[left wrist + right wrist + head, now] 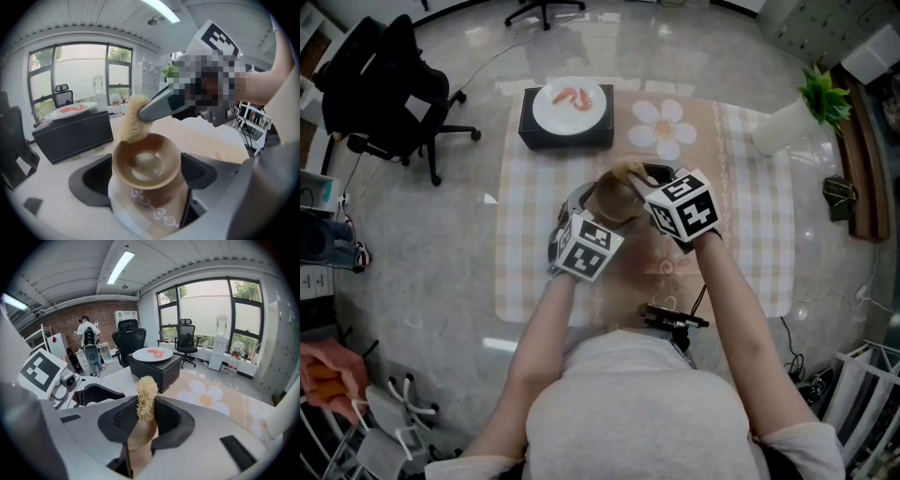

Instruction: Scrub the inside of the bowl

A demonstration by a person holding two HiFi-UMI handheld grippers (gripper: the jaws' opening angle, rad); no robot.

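Observation:
In the left gripper view a brown bowl (146, 161) sits tilted between the jaws of my left gripper (146, 174), which is shut on it, and its glossy inside faces the camera. A tan fibrous scrubber (135, 119) rests against the bowl's far rim. My right gripper (146, 417) is shut on that scrubber (146, 398), whose frayed top sticks up between the jaws. In the head view both grippers meet over the middle of the table, with the bowl (614, 199) between them and the scrubber (625, 172) at its far side.
A black box (567, 134) carrying a white plate (570, 108) with red food stands at the back of the checked tablecloth (525, 253). A flower-shaped mat (664, 127) lies beside it. A white vase with a green plant (787, 122) is at the right, and an office chair (384, 84) at the left.

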